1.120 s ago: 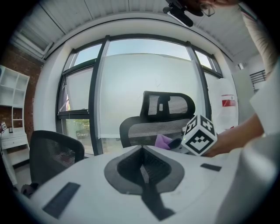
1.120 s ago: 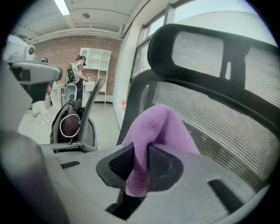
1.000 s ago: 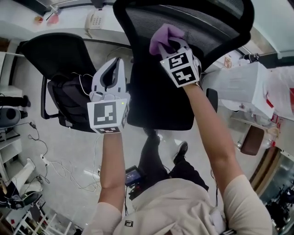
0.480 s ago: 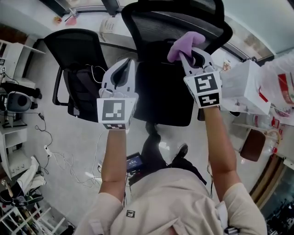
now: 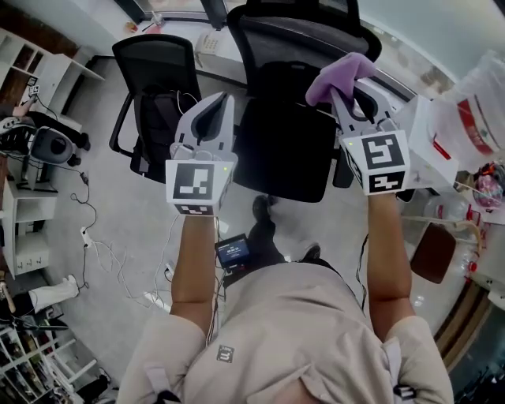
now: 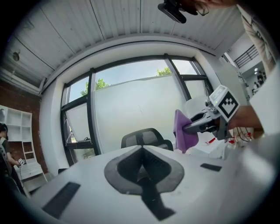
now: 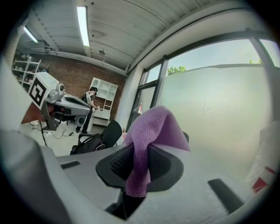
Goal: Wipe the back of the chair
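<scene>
The head view looks steeply down from above the person, over both forearms, onto the chair [image 5: 284,150] and the floor [image 5: 134,213]. Each gripper view sits close behind its own jaws, facing outward toward the window [image 6: 131,109]. The left one catches the right gripper [image 6: 187,129] at its right; the right one catches the left gripper [image 7: 81,105] at its left

- An office workroom: a mesh-backed office chair [image 5: 278,162] stands in the middle, with a second office chair [image 5: 154,75] to its left.
- A desk telephone [image 5: 207,42] sits on the white bench [image 5: 177,24] at the far side.
- Loose cables [image 5: 102,254] trail across the grey floor [image 5: 118,197].
- White open shelves [image 7: 103,98] stand against a brick wall [image 7: 83,74].
- A strip light [image 7: 82,24] runs overhead, and a tall dark-framed window [image 6: 140,105] fills the far wall.
</scene>
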Tool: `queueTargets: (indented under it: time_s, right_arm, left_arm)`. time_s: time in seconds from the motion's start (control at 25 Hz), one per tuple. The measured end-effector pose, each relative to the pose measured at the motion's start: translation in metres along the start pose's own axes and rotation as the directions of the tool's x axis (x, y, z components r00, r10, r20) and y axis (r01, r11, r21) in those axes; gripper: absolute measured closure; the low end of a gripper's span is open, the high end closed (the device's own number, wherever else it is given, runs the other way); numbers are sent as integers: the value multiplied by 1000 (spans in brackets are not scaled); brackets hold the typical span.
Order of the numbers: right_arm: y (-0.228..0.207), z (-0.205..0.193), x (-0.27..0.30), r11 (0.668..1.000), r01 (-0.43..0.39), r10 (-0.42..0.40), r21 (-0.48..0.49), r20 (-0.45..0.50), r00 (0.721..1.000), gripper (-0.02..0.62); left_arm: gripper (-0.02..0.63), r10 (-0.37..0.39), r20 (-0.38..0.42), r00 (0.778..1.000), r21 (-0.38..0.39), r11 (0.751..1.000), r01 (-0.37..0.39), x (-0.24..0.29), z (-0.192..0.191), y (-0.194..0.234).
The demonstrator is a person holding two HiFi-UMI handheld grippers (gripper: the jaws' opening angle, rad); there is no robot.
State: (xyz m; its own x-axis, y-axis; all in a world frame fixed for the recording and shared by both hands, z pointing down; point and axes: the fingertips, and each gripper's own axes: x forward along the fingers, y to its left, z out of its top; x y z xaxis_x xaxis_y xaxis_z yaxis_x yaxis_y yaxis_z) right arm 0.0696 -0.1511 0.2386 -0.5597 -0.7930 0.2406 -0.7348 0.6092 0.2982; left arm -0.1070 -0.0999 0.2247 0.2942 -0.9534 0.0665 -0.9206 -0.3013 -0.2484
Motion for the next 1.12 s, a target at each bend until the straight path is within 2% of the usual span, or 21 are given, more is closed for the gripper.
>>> queueTargets:
  time_s: [0.24,0.4,0.64,0.88,1.12]
  right_arm:
    - [2,26,-87,1000,-9,11,-19,72,997,545]
    - [8,36,-141,999,-24,28,-36,112,993,545]
    - [11,33,-206,998,-34,41,-50,143,989,546]
    - [20,21,-235,996,-61,69,-63,134,989,551]
    - [34,26,-239,994,-86,96,-72,146,985,551]
  left_arm:
    - [598,34,42,999,56,998,-36,-54,39,-37]
    - [598,53,58,997,63,996,-56,-89,54,-62]
    - [598,81,34,996,64,995,-83,-130,67,-106]
    - [598,102,73,992,82,991,-107,-154,73,-131]
    - [598,125,88,988,88,987,-133,-170,74,-128]
